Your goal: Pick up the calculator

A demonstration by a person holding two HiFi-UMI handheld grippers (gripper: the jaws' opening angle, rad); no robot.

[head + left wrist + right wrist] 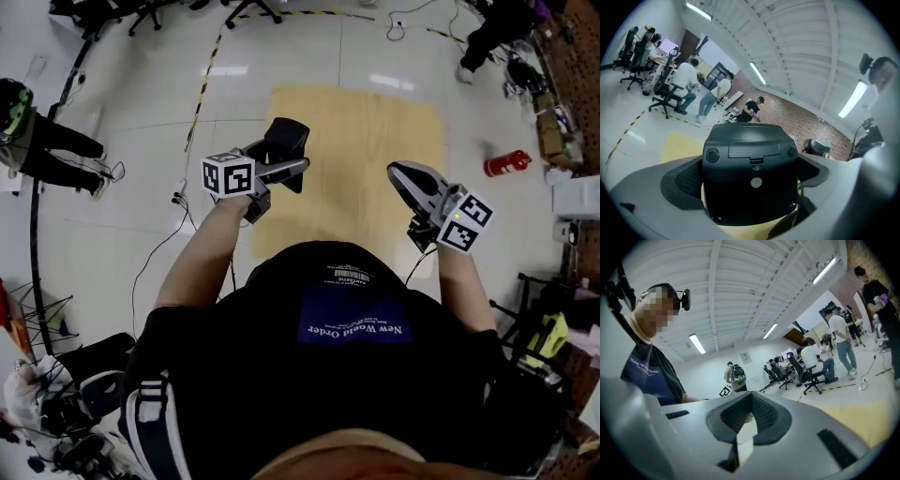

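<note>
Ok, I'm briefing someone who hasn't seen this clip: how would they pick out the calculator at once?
Look at the tan mat on the pale floor, then at the person's left gripper held over its left edge. The calculator is the black slab clamped between its jaws, back side showing; the right gripper beside it is shut on nothing.

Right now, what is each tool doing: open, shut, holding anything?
Left tool: shut on the calculator.
Right tool: shut, nothing between its jaws.

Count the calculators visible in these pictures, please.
1. The black calculator is clamped in the left hand-held gripper, held above the floor. Others could be hidden below the person's body.
</note>
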